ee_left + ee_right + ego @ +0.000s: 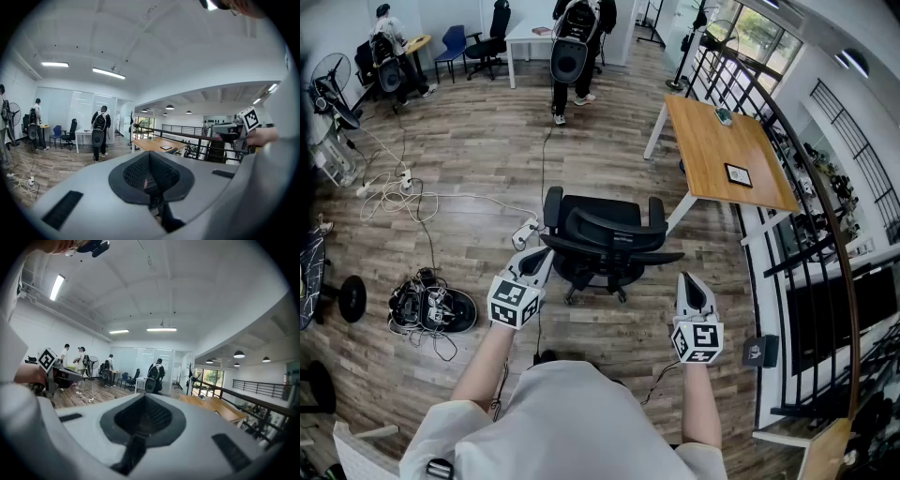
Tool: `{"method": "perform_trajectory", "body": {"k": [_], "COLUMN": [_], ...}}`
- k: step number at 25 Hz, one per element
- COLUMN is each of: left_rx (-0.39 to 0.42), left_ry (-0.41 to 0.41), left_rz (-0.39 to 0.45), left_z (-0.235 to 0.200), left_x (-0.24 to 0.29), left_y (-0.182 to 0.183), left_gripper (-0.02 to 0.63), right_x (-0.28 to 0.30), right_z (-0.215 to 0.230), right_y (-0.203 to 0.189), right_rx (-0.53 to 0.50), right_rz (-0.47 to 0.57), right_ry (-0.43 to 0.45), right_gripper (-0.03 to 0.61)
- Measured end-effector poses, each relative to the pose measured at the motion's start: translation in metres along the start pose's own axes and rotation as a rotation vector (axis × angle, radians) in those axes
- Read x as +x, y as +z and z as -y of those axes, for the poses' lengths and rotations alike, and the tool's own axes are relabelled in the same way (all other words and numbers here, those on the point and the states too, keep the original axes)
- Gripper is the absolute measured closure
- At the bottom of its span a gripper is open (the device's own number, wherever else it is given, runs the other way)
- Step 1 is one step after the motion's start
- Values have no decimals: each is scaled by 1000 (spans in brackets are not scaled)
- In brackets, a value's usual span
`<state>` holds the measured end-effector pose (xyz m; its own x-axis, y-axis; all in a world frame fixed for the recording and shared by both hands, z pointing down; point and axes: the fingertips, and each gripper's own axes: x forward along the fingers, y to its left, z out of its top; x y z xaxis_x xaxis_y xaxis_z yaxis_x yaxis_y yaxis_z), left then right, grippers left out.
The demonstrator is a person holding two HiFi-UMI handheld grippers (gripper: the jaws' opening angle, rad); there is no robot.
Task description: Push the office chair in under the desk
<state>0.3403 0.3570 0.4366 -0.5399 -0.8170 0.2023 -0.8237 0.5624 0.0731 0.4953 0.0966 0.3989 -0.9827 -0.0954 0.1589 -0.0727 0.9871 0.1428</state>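
Head view first: the black mesh-backed office chair (605, 239) stands out on the open floor, well apart from the wooden-topped desk on white legs (722, 155). The desk lies far and to the right of it, its long side running near to far. The chair's backrest is on the near side, towards the person. The left gripper (542, 260) is the closer one. Its tip is right at the backrest's left end, touching or just short; which of the two cannot be told. The right gripper (690, 286) hangs off the chair's near right, clearly apart from it.

Over to the left gripper view: the jaws are pressed together with nothing between them. The desk top shows ahead, and the chair cannot be made out past the gripper's own body.

Now the right gripper view: here too the jaws are closed tight and empty, with the desk ahead and to the right.

The coming push looks like a diagonal one, far and rightward, with the closed tips set against the backrest.
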Motion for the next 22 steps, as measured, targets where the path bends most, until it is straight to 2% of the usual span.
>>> {"method": "perform_trajectory", "body": {"k": [22], "left_rx": [-23], "left_ry": [-22], "left_rz": [-6], "left_z": [0], "left_x": [3], "left_y": [-6], "left_gripper": [618], "right_x": [2], "right_z": [-7], "right_y": [-11], "right_rx": [-17], "right_rz": [-28], "right_ry": [-22], "right_gripper": [575]}}
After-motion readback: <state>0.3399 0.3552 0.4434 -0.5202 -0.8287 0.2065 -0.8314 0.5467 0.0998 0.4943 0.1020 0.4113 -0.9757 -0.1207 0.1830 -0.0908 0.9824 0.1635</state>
